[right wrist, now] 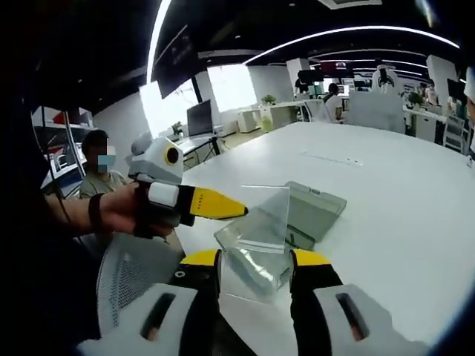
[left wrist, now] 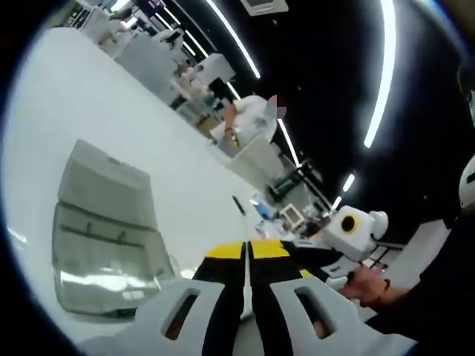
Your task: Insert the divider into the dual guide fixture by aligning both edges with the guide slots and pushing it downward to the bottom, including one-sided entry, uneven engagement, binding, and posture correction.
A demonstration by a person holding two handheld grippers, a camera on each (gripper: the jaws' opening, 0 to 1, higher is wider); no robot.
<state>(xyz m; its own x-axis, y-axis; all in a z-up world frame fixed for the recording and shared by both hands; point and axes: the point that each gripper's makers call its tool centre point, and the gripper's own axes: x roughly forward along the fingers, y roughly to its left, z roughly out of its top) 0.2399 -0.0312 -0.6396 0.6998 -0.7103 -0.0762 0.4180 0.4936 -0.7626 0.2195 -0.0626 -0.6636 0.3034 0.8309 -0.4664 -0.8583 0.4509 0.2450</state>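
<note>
The left gripper pinched the clear divider above the fixture; the right gripper stood apart, seemingly empty.

The left gripper has yellow-tipped black jaws, a white body and a small marking on its yellow part. The hand behind it wears a dark wristband and a black sleeve. The right gripper has yellow-tipped black jaws on pale grey slotted mounts.
</note>
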